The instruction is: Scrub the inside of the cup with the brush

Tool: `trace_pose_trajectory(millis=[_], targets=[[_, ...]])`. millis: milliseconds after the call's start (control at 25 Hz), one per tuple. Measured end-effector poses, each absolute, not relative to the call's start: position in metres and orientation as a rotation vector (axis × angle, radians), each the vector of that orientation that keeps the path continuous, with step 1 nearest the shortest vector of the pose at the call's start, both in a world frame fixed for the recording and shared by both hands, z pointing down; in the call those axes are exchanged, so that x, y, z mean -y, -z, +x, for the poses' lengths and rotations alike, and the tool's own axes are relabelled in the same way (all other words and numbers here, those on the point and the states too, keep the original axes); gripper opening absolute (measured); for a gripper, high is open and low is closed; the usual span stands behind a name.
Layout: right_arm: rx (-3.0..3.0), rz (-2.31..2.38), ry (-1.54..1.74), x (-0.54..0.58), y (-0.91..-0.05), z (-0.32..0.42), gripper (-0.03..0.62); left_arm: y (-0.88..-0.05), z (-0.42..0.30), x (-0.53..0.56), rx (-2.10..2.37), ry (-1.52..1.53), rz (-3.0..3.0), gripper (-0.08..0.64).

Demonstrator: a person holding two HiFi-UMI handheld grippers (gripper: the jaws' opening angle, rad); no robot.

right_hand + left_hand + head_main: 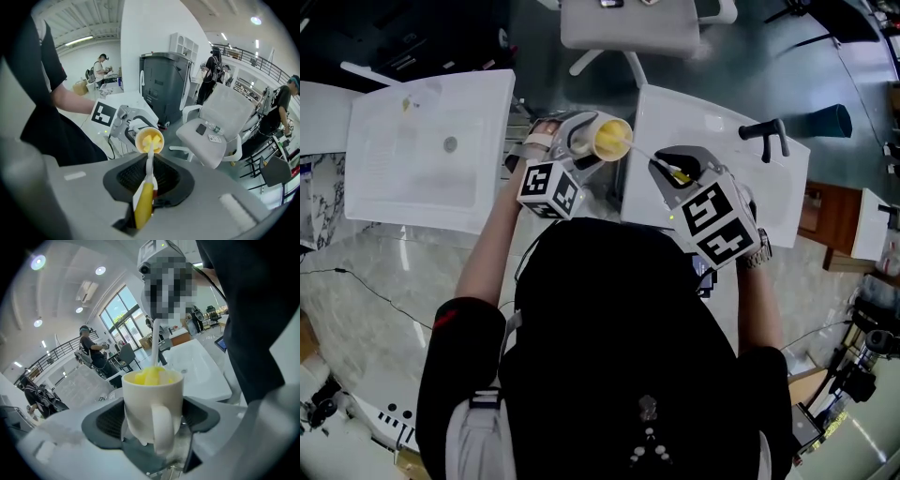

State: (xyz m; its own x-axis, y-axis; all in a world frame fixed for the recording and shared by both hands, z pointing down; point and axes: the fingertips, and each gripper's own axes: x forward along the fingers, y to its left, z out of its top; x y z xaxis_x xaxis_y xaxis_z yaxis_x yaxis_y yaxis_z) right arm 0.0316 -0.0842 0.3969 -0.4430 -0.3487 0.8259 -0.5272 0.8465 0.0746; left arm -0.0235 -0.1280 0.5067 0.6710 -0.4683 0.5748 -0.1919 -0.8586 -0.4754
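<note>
The cup (612, 139) is clamped tight between the jaws of the left gripper (152, 423). The right gripper (149, 180) is closed on the brush (144, 202). In the head view the brush points to ten o'clock, with its yellow head inside the cup.

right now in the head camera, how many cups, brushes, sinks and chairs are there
cup: 1
brush: 1
sinks: 2
chair: 1
total: 5
</note>
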Motion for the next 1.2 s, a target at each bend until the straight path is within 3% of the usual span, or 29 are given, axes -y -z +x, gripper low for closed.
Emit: trace_pose_trajectory(millis=[1200], targets=[[2.077, 0.669, -0.262, 0.074, -0.397, 0.031, 0.041, -0.514, -0.024, 0.122, -0.510, 1.033, -2.510, 0.396]])
